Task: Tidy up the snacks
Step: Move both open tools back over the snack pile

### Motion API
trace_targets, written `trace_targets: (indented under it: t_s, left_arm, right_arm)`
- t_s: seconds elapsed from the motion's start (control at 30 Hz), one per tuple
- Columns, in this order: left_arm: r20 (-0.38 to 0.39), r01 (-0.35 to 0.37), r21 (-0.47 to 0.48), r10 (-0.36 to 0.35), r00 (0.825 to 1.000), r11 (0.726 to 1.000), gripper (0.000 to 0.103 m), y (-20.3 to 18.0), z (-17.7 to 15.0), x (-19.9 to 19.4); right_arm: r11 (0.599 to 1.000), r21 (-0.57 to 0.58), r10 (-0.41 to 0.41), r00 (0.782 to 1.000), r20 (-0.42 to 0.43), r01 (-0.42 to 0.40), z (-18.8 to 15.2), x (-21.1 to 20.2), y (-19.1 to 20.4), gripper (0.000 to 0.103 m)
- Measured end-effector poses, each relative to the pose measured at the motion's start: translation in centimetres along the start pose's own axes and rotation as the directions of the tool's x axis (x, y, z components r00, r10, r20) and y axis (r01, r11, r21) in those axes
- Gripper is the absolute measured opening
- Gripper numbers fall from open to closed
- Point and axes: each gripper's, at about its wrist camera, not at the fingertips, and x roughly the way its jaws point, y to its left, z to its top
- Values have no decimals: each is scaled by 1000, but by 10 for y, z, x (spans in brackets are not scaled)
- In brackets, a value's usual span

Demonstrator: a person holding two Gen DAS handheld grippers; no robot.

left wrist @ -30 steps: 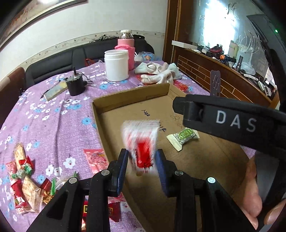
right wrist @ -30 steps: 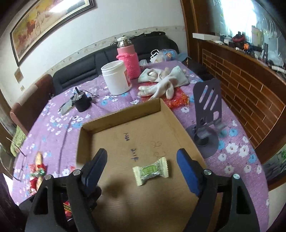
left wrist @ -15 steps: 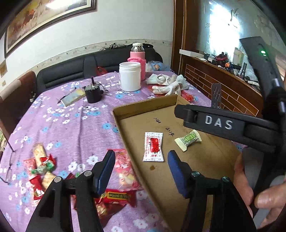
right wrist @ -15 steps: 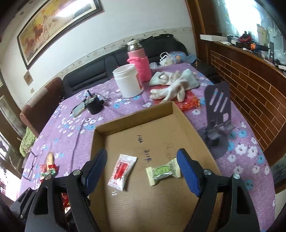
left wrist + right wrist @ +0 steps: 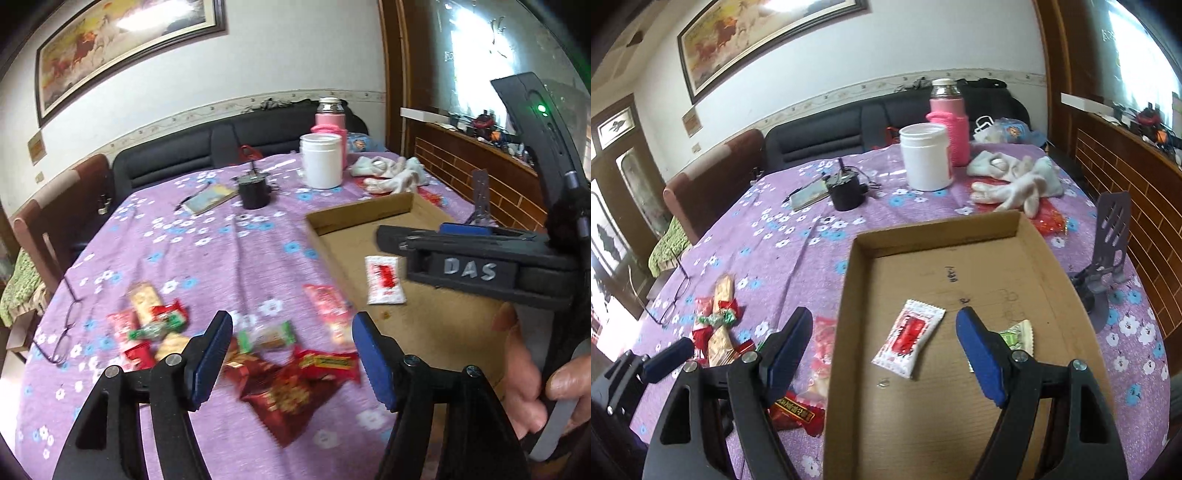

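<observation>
Between picks: left gripper (image 5: 291,354), jaws just opened wide and empty, hovers over loose snacks (image 5: 295,373) near the table's near edge, beside the cardboard tray (image 5: 938,229). Right gripper (image 5: 882,354), wide and empty, hangs above the white-red packet (image 5: 908,338) in the tray. Next, probably: close on one wrapper.

A white packet with a red label (image 5: 908,339) lies flat in the cardboard tray (image 5: 934,232), a green-and-white candy (image 5: 1019,338) at its 3 o'clock. Red, green and tan wrapped snacks (image 5: 155,321) lie scattered on the cloth at the tray's 9 o'clock.
</observation>
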Motion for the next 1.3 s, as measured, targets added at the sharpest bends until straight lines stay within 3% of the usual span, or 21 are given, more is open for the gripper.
trace_targets:
  t_s: [0.37,0.47,0.53,0.63,0.67,0.77,0.9,1.13,1.2,1.27,1.3]
  left_arm:
    - [9,-116,-100,118,993,988,71,71,-31,-14]
    - [17,-167,-179,172,985,970,71,107,-44,-17]
    - [6,-189,-232,196,981,954,71,126,-50,-14]
    - [-38,-247,-305,248,968,920,71,151,-63,-4]
    - [-68,-235,-335,225,972,912,71,160,-64,1]
    - [-79,-237,-384,224,971,893,71,171,-66,3]
    - [-97,-241,-377,221,970,894,71,171,-66,7]
    - [-112,-224,-368,197,974,902,71,169,-64,15]
    - [-114,-226,-368,198,974,902,71,169,-64,16]
    - [-110,-235,-378,209,972,896,71,172,-64,14]
    - [-108,-239,-384,214,971,892,71,174,-64,13]
  right_arm:
    - [993,-117,-26,999,34,29,-9,-6,34,79]
    - [983,-174,-58,998,38,63,-15,-15,63,79]
    - [960,-244,-131,990,47,138,-23,-17,91,79]
    - [925,-327,-189,981,39,192,-37,-13,122,79]
    - [917,-352,-189,981,38,190,-42,-12,130,79]
    - [897,-405,-180,983,37,179,-54,-7,149,79]
    - [878,-446,-184,983,18,173,-62,6,162,79]
    - [893,-430,-170,984,-45,135,-64,24,157,79]
    - [906,-412,-136,988,-76,93,-65,27,155,79]
    - [932,-361,-50,989,-140,-4,-64,31,149,78]
    - [946,-318,8,984,-180,-66,-63,33,145,72]
